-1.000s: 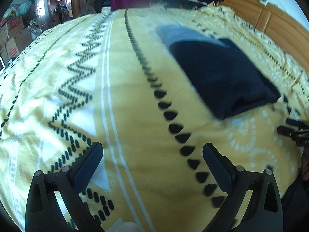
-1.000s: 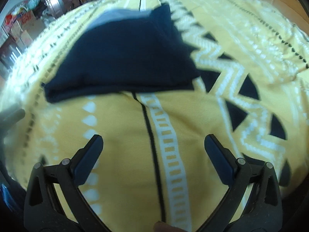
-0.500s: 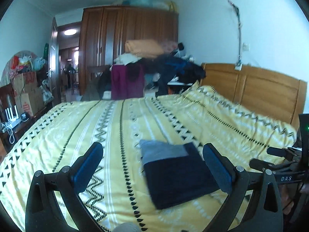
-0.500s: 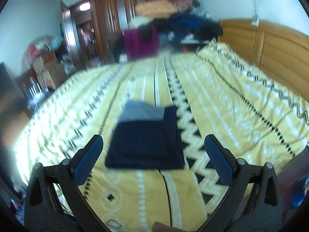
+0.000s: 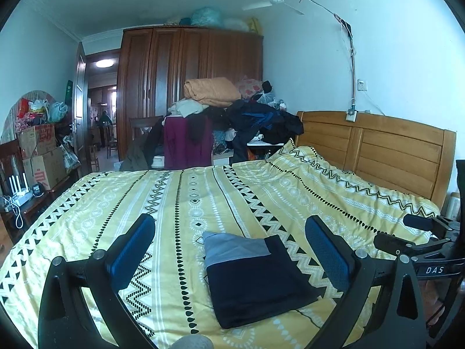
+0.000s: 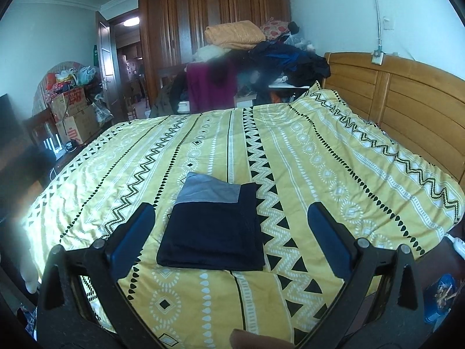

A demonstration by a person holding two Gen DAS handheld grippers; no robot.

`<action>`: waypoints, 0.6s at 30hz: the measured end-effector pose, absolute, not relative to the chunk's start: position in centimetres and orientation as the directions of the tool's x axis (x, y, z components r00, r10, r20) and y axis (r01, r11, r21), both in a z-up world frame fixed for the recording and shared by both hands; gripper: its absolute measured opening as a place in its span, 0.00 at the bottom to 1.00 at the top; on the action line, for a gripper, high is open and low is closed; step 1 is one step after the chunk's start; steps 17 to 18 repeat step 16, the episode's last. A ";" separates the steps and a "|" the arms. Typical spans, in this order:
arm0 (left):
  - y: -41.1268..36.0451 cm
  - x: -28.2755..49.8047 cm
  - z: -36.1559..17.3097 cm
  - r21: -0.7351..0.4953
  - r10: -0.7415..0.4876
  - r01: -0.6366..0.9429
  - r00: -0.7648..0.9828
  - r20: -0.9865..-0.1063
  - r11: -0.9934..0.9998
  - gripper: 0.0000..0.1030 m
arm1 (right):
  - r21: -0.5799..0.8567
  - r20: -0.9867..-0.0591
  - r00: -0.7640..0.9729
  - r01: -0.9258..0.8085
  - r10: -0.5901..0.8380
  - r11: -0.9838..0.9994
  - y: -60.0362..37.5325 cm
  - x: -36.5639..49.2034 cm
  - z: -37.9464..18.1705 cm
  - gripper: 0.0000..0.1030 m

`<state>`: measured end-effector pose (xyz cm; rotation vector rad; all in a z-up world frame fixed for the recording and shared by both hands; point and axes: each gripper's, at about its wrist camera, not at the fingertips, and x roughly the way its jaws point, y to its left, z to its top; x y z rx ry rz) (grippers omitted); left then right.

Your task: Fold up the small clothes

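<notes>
A small navy garment with a grey band (image 5: 250,276) lies folded into a flat rectangle on the yellow patterned bedspread (image 5: 186,203), near the front edge. The same folded garment (image 6: 215,224) shows in the right wrist view, squarely between the fingers but well beyond them. My left gripper (image 5: 231,250) is open and holds nothing, raised above and back from the bed. My right gripper (image 6: 231,235) is likewise open and empty. The right gripper's black frame (image 5: 418,247) shows at the right edge of the left wrist view.
A wooden headboard (image 5: 377,145) runs along the right. Beyond the bed's far side is a heap of clothes and blankets (image 5: 226,110) before a dark wardrobe (image 5: 186,81). Cardboard boxes (image 5: 40,157) and an open doorway (image 5: 101,116) are at the left.
Both grippers have pulled up and back from close over the bedspread, so the whole bed and room now show. The folded garment has stayed flat where it lay.
</notes>
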<state>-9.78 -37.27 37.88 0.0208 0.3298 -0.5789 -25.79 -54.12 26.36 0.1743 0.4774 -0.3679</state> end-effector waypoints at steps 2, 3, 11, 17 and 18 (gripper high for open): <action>-37.4 -9.8 37.8 -0.072 -0.535 0.542 0.785 -0.311 0.837 1.00 | 0.085 -0.482 0.824 0.383 -0.298 0.920 -54.4 -26.0 26.3 1.00; -37.5 -9.7 37.7 -0.069 -0.534 0.542 0.786 -0.312 0.838 1.00 | 0.089 -0.487 0.822 0.381 -0.293 0.920 -54.6 -25.9 26.3 1.00; -38.2 -9.4 36.9 -0.051 -0.530 0.545 0.784 -0.323 0.837 1.00 | 0.081 -0.508 0.812 0.376 -0.286 0.923 -54.4 -25.3 25.6 1.00; -38.2 -9.2 36.6 -0.050 -0.528 0.545 0.781 -0.333 0.837 1.00 | 0.068 -0.505 0.814 0.370 -0.288 0.926 -54.2 -25.0 25.3 1.00; -38.2 -9.2 36.6 -0.050 -0.528 0.545 0.781 -0.333 0.837 1.00 | 0.068 -0.505 0.814 0.370 -0.288 0.926 -54.2 -25.0 25.3 1.00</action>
